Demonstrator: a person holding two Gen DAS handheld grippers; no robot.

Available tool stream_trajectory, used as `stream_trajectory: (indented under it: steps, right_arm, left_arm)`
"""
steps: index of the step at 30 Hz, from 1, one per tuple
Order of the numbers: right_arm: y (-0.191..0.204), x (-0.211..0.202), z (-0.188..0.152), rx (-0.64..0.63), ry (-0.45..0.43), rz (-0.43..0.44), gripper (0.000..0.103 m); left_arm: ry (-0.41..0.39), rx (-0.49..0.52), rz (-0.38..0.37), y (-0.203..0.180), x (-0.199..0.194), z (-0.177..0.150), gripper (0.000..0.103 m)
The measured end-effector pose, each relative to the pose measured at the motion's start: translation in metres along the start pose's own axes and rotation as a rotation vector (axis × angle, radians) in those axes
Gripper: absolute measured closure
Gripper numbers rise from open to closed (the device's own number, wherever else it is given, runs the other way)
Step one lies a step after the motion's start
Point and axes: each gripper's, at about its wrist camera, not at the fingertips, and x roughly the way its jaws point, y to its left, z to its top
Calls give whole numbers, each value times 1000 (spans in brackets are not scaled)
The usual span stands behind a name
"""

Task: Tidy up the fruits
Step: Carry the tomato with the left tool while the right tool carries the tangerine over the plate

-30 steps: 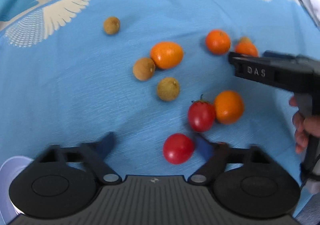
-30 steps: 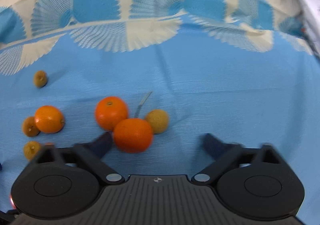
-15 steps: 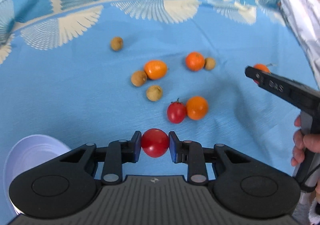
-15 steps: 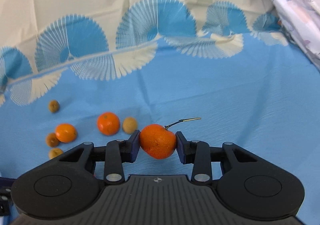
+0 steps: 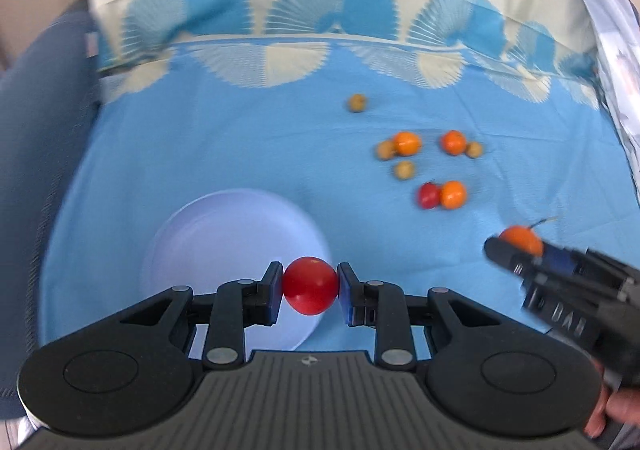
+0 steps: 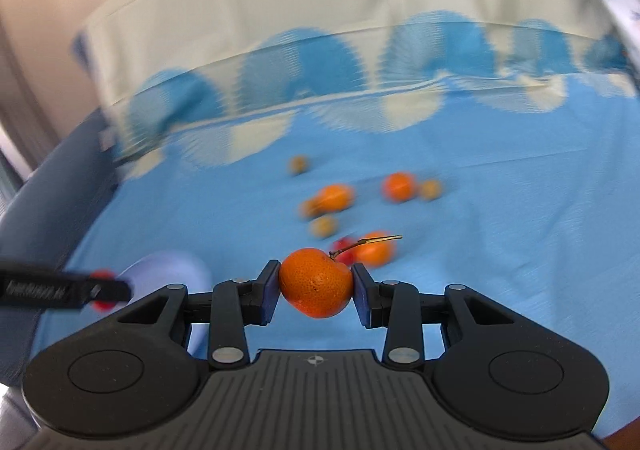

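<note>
**Both grippers loaded: tomato on the left, mandarin on the right**

Left wrist view: left gripper point(image 5: 310, 292) is clamped on a red tomato point(image 5: 310, 285), held over the near-right rim of a white plate point(image 5: 224, 238) that sits on the blue tablecloth point(image 5: 240, 154). Nothing sits between the pads and the plate. Loose fruit, well apart to the upper right:
- 3 mandarins on the cloth: point(image 5: 407, 142), point(image 5: 453, 142), point(image 5: 453, 194)
- 1 second tomato point(image 5: 428, 195), touching the nearest mandarin
- 4 small brown longans: point(image 5: 356, 102), point(image 5: 385, 150), point(image 5: 474, 149), point(image 5: 404, 170)

The right gripper point(image 5: 520, 250) comes in from the lower right and holds a stemmed mandarin point(image 5: 520, 237); its body hides the fruit's lower half. A bit of hand point(image 5: 608, 410) is cut off at the frame edge.

Right wrist view: right gripper point(image 6: 316, 288) is closed on the stemmed mandarin point(image 6: 316, 282), stem pointing up and to the right. Heavy motion blur in the background. The same pile reads as smeared blobs; the second tomato point(image 6: 345, 246) is mostly hidden behind the held fruit. The left gripper point(image 6: 64, 289) shows as a black bar at the left edge with a sliver of red; the plate point(image 6: 168, 270) is partly covered by the fingers.
</note>
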Motion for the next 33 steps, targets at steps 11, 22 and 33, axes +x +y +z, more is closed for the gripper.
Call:
stream_trajectory:
  steps: [11,22,33]
  right_arm:
    - [112,-34,-43,-206,77,110,64]
    - [150,-48,-55,-271,74,108,63]
    - [149,-46,-53,-275,72,114,63]
  left_arm:
    - [-24,-105,34,77,-59,-67,71]
    - [-63,-142,24,98,-78,-86,71]
    - [-58,-143,32,95,-71,-78,71]
